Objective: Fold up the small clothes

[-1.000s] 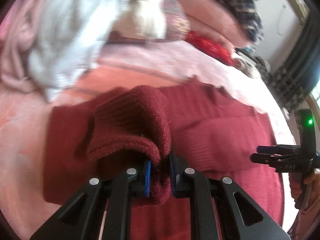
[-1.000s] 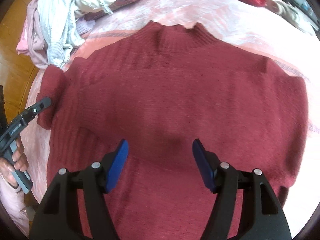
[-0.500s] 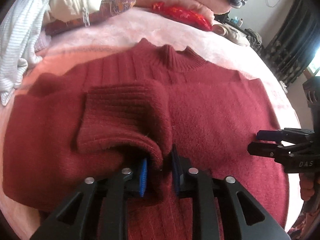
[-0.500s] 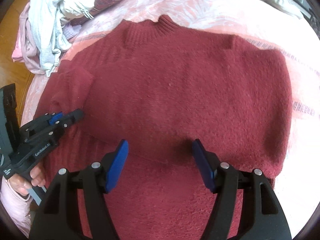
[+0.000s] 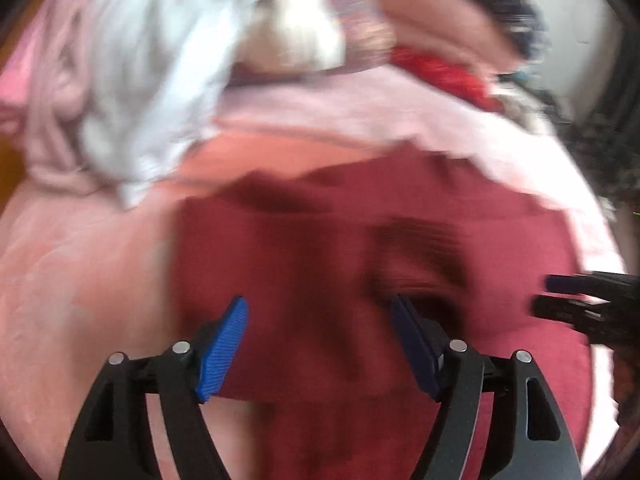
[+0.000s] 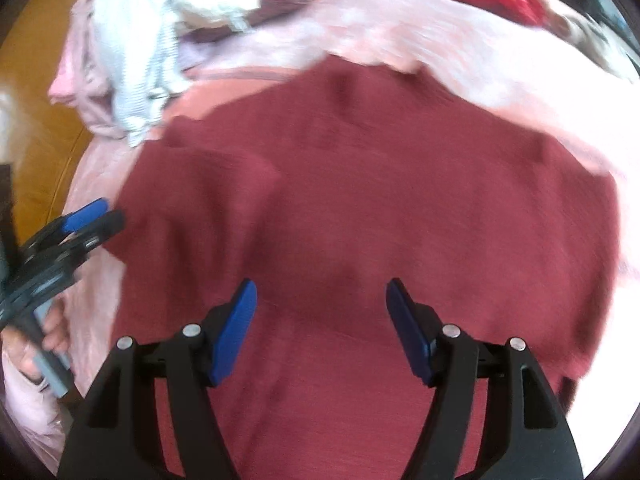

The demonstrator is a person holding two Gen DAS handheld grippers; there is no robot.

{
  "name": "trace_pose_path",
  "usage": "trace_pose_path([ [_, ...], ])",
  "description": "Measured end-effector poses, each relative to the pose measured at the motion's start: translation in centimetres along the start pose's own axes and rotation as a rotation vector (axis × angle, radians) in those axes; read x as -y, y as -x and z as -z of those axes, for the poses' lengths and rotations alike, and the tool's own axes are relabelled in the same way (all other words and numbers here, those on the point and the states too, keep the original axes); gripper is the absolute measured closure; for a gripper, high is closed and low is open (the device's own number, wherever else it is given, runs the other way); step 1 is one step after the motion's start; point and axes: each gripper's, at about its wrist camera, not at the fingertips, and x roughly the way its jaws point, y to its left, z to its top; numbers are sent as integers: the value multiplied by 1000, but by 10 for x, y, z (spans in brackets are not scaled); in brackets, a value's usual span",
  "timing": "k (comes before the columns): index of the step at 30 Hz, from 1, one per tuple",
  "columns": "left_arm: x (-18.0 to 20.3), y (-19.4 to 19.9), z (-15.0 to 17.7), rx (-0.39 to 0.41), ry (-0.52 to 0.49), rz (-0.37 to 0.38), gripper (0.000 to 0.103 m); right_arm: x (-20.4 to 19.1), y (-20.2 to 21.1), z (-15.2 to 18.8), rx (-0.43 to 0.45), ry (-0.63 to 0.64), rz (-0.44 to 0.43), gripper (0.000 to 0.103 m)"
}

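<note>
both views are smearing with motion blur, so the knit of the dark red sweater (image 6: 400, 200) is hard to make out and its lower hem is running out of view under the grippers. it is lying flat on the pink bed cover (image 5: 72, 280). the left gripper (image 5: 320, 340) is hovering above the sweater's folded-in sleeve, its jaws just having been opening, nothing between them. the right gripper (image 6: 320, 320) is hanging over the sweater's middle, jaws spread and empty. a blurred pile of pale clothes (image 5: 152, 60) is sitting beyond.
</note>
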Motion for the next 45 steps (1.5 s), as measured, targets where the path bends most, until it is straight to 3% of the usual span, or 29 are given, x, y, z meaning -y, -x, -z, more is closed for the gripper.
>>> trace_pose_path([
  [4, -25, -28, 3, -86, 7, -71, 33, -43, -18, -20, -21, 56, -23, 37],
  [7, -33, -39, 7, -104, 2, -73, 34, -66, -38, -35, -48, 81, -24, 37],
  [11, -37, -45, 7, -105, 14, -46, 33, -74, -63, -43, -82, 97, 42, 38],
  [14, -34, -46, 9, -100, 2, -52, 33, -70, -69, -41, -69, 122, 91, 65],
  [15, -33, -45, 9, -99, 3, -51, 32, -68, -66, -40, -56, 129, 105, 82],
  [16, -34, -47, 9, -99, 3, -49, 32, -63, -62, -39, -45, 115, 88, 91],
  [18, -34, -47, 9, -99, 8, -46, 32, -48, -50, -36, -27, 56, 27, 94],
  [23, -31, -49, 9, -92, 3, -63, 31, 11, -21, -11, -5, -143, -51, 88],
  [25, -28, -49, 10, -86, 0, -78, 31, 43, -13, 7, -10, -219, -54, 58],
  [27, -27, -48, 10, -81, 7, -83, 31, 72, -4, 21, 4, -265, -108, 54],
  [30, -27, -40, 9, -67, 48, -65, 30, 105, 4, 26, 18, -349, -260, 40],
  [34, -26, -24, 7, -26, 69, -62, 30, 108, 1, 17, 23, -329, -303, 42],
  [40, -20, -16, 4, 0, 31, -76, 24, 75, -21, 7, -35, -224, -179, 48],
  [41, -21, -16, 6, -2, 31, -75, 24, 69, -22, 5, -29, -210, -171, 53],
  [43, -26, -18, 7, -9, 48, -69, 24, 64, -26, 2, -32, -201, -182, 94],
  [45, -33, -18, 7, -13, 71, -69, 24, 60, -22, 1, -12, -178, -182, 97],
])
